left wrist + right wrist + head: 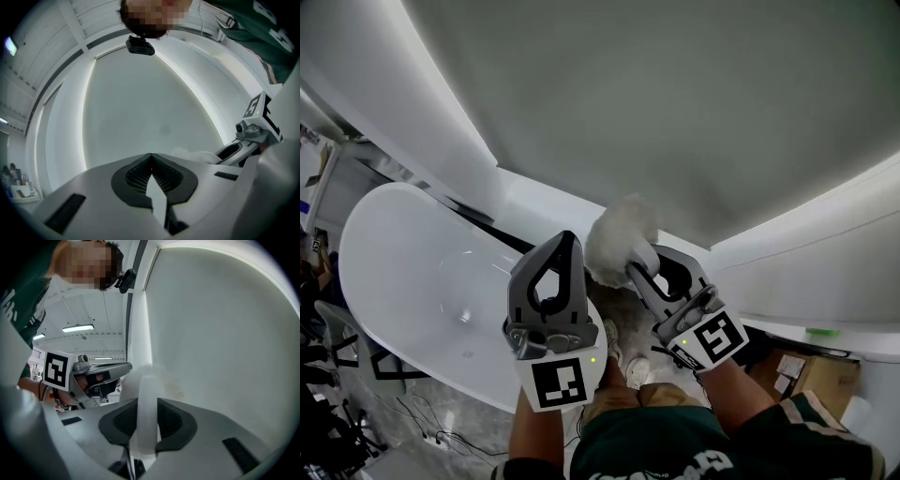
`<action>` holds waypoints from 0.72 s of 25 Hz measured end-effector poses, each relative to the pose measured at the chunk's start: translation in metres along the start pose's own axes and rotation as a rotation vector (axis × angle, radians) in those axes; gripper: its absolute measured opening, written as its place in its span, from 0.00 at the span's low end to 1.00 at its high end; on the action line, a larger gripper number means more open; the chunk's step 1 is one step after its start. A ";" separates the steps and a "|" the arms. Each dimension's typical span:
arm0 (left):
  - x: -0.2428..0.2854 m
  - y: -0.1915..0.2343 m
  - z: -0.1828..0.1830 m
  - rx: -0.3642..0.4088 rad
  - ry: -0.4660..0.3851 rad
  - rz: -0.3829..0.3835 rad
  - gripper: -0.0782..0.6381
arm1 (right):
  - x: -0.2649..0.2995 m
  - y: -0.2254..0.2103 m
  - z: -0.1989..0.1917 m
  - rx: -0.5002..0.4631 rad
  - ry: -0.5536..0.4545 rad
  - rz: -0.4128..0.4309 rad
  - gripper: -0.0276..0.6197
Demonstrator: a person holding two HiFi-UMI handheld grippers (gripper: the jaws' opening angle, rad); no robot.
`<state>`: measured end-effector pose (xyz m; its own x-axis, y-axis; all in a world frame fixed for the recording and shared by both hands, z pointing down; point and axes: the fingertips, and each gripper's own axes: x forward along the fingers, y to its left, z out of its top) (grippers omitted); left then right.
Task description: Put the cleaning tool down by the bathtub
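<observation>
The cleaning tool has a fluffy white head point(619, 239) and a white handle point(147, 418). My right gripper point(652, 261) is shut on that handle, which stands upright between the jaws in the right gripper view point(147, 406). The fluffy head point(133, 380) shows just past the jaw tips. My left gripper point(565, 240) hangs close beside it on the left, shut with nothing in it; its tips meet in the left gripper view point(151, 155). The white oval bathtub point(403, 272) lies to the left of both grippers. The right gripper point(248, 136) and the tool's head point(192, 153) appear at the right of the left gripper view.
A large curved white wall point(675, 94) fills the space ahead. The person's shoes point(623, 361) stand on the marbled floor below the grippers. A cardboard box point(802, 370) sits at the right, cables point(422, 422) and a chair point(337, 337) at the left by the tub.
</observation>
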<state>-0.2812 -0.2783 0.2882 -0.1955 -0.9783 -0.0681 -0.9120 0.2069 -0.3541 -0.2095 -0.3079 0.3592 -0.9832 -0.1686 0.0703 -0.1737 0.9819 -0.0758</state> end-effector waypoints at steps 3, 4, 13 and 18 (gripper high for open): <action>0.010 0.006 -0.021 -0.008 0.010 0.010 0.12 | 0.018 -0.012 -0.020 0.012 0.026 0.002 0.19; 0.010 0.005 -0.025 -0.015 0.011 0.013 0.12 | 0.020 -0.015 -0.025 0.012 0.032 0.002 0.19; 0.012 -0.004 -0.073 -0.056 0.027 0.027 0.12 | 0.032 -0.029 -0.071 -0.006 0.096 -0.005 0.19; 0.028 0.009 -0.109 -0.087 0.048 0.020 0.12 | 0.061 -0.033 -0.107 -0.021 0.167 0.019 0.19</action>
<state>-0.3340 -0.3031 0.3847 -0.2291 -0.9730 -0.0288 -0.9352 0.2282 -0.2708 -0.2577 -0.3411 0.4722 -0.9628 -0.1354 0.2337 -0.1527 0.9866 -0.0577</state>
